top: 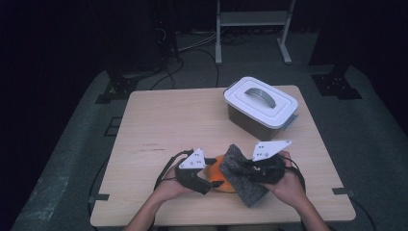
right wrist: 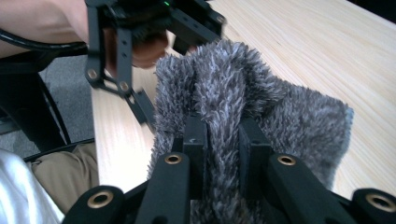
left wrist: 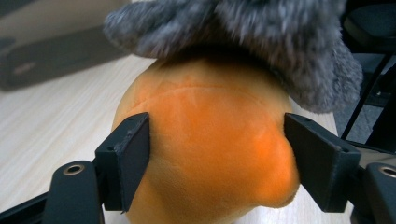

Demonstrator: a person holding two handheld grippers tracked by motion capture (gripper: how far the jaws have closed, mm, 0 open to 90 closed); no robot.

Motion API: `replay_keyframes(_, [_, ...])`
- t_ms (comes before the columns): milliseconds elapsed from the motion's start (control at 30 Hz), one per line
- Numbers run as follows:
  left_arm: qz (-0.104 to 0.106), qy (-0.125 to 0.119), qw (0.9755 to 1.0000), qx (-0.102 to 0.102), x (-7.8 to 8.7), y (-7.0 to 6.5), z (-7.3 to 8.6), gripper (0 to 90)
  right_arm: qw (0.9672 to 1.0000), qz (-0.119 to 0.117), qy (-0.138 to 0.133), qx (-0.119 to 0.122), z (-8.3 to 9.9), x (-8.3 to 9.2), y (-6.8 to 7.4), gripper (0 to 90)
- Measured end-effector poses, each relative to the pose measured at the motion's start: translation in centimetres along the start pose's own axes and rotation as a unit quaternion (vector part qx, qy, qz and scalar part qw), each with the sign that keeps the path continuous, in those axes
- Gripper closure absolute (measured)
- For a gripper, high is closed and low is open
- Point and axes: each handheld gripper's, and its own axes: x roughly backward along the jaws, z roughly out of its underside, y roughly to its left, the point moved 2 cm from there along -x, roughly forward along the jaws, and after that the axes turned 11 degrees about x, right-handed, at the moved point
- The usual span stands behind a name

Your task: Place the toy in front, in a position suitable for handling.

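Near edge of a pale wood-grain table (top: 159, 120), high view: an orange plush ball (top: 219, 174), smooth, rounded and short-napped, lies on the table between the two hands, partly covered by a grey shaggy cloth (top: 240, 178), long-piled and roughly rectangular, draped over its right side and trailing toward the table edge; left gripper (top: 208, 180), black with a grey three-cornered plate, meets the ball from the left; right gripper (top: 240, 169), likewise plated, meets the cloth from the right.

Left gripper view: the plush ball (left wrist: 210, 154) swells between the two black jaws of the left gripper (left wrist: 217, 154), half-wide; the left pad lies against its flank, the right pad just beside its bulge, and whether that pad presses cannot be told; the cloth (left wrist: 261, 42) overhangs the ball's top.

Right gripper view: the jaws of the right gripper (right wrist: 223, 140) stand narrow, pinching a raised fold of the cloth (right wrist: 280, 112); the left gripper (right wrist: 140, 105) shows beyond it.

Far right of the table: a rectangular metal box (top: 257, 120) with a white lid (top: 261, 101) and arched grey handle (top: 260, 95), well apart from both grippers.
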Motion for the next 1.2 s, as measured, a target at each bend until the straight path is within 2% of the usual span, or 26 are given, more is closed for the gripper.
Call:
replay_keyframes(133, [0.002, -0.001, 0.9999, -0.011, 0.0, -0.3, -0.1, 26.1, 0.9997, -0.004, 0.018, 0.014, -0.1, -0.7, 0.5, 75.4])
replay_keyframes(200, [-0.002, 0.004, 1.0000, -0.006, 0.1, 0.0, 0.0, 25.2, 0.9996, -0.012, 0.023, 0.008, 0.3, -1.0, 0.4, 75.6])
replay_keyframes(333, [-0.001, 0.007, 0.9996, 0.027, 0.4, 0.8, 0.1, 18.7, 0.9995, -0.013, 0.029, -0.008, 1.2, -0.6, -0.2, 76.2])
replay_keyframes(400, [0.003, 0.012, 0.9994, 0.032, 0.2, 0.9, 0.3, 18.8, 0.9993, -0.013, 0.033, -0.010, 1.3, -0.5, -0.3, 76.2])
replay_keyframes(533, [0.003, 0.013, 0.9999, 0.011, 0.0, 0.3, 0.2, 23.4, 0.9995, -0.008, 0.031, -0.002, 0.8, -0.4, 0.0, 76.1])
replay_keyframes(633, [0.010, 0.009, 0.9999, -0.009, -0.4, -0.5, -0.2, 23.6, 0.9998, -0.007, 0.017, 0.003, -0.2, -0.3, 0.2, 76.1])
replay_keyframes(733, [0.012, 0.009, 0.9997, -0.020, -0.5, -0.7, -0.2, 23.6, 0.9997, -0.005, 0.020, 0.016, -0.8, -0.5, 0.4, 76.1])
replay_keyframes(833, [0.011, 0.016, 0.9995, -0.023, -0.2, -0.5, 0.1, 24.2, 0.9995, -0.010, 0.027, 0.012, -0.2, -0.8, 0.3, 76.1])
replay_keyframes(867, [0.010, 0.019, 0.9995, -0.024, -0.2, -0.4, 0.2, 24.2, 0.9996, -0.012, 0.027, 0.003, 0.1, -0.7, 0.1, 76.1])
replay_keyframes(1033, [0.010, 0.026, 0.9996, 0.006, 0.3, 0.9, 0.8, 23.6, 0.9992, 0.001, 0.032, -0.024, 1.7, -0.2, -1.0, 76.2])
replay_keyframes(1100, [0.015, 0.021, 0.9995, 0.016, 0.3, 0.9, 0.7, 20.4, 0.9987, -0.013, 0.026, -0.042, 2.4, -0.3, -1.3, 76.3])
replay_keyframes(1200, [0.028, 0.008, 0.9989, 0.037, 0.3, 0.9, 0.4, 17.0, 0.9984, -0.028, 0.020, -0.046, 2.5, -0.5, -1.1, 76.2])
